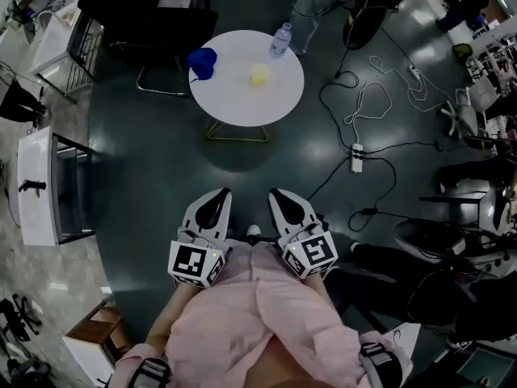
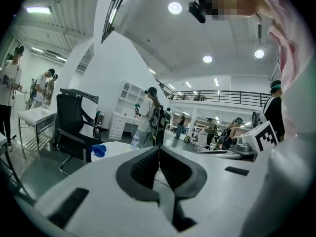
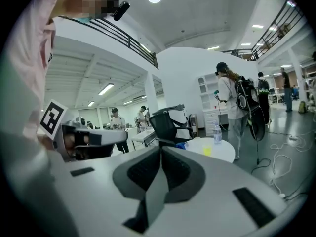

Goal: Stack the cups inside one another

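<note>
Head view, looking steeply down: we hold both grippers close in front of our pink top [image 1: 258,322], side by side above a dark grey floor [image 1: 161,176]. The left gripper [image 1: 216,196] and the right gripper [image 1: 279,195] both point ahead toward a round white table [image 1: 242,99], which stands well apart from them.

On the table are the cups. A blue cup [image 1: 202,61] sits at the table's left edge, and a small yellow cup [image 1: 259,74] sits near the middle, apart from the blue one. A clear water bottle [image 1: 280,40] stands at the far right edge. A black office chair [image 1: 153,14] is just behind the table on the left. White cables [image 1: 371,103] and a power strip [image 1: 356,158] lie on the floor to the right.

Left gripper view: the dark jaws of the left gripper [image 2: 159,154] are pressed together with nothing between them. Beyond them we see the blue cup [image 2: 98,150] and the bottle [image 2: 135,141] on the table.

Right gripper view: the right gripper [image 3: 160,154] also has its jaws fully together and holds nothing. Past them, the yellow cup [image 3: 208,151] and the bottle [image 3: 217,133] stand on the table, with a person wearing a backpack [image 3: 232,107] standing behind it.
</note>
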{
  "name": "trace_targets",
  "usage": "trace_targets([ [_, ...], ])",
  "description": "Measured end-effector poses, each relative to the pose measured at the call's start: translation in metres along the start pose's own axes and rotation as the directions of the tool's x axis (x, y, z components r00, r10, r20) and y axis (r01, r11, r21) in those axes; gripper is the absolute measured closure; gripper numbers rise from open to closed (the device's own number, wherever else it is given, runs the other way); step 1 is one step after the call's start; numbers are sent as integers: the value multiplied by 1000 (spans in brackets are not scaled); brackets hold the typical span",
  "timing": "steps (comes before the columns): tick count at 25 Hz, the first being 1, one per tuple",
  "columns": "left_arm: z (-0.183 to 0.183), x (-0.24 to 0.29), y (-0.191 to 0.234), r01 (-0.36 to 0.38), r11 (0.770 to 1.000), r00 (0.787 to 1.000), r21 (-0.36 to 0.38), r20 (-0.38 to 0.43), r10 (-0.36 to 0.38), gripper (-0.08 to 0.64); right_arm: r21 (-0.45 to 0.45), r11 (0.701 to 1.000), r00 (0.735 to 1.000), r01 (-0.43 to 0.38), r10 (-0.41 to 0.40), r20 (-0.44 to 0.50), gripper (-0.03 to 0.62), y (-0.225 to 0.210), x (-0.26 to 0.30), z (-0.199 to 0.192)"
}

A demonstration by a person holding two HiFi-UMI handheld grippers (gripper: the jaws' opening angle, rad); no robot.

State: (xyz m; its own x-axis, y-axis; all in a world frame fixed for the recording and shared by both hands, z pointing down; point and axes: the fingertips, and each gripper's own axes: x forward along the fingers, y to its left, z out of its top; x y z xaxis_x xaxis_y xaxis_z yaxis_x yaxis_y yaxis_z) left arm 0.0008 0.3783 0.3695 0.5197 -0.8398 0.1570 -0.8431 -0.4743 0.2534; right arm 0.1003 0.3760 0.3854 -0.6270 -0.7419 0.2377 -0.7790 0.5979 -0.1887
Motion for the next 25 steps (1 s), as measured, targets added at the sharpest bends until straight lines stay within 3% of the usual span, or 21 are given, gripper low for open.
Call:
trace_targets([
  [6, 6, 14, 20, 47, 999, 999, 4, -12, -47, 541, 29, 997, 997, 70, -70, 11, 561, -8, 16, 3],
  [12, 9, 14, 31, 48, 999, 999, -15, -13, -48, 541, 51, 993, 994, 105, -105, 6, 560, -12, 21, 4],
  [25, 21, 23, 63, -59, 996, 998, -68, -2, 59, 541, 64, 998, 999, 26, -24, -34, 560, -25, 66, 15],
])
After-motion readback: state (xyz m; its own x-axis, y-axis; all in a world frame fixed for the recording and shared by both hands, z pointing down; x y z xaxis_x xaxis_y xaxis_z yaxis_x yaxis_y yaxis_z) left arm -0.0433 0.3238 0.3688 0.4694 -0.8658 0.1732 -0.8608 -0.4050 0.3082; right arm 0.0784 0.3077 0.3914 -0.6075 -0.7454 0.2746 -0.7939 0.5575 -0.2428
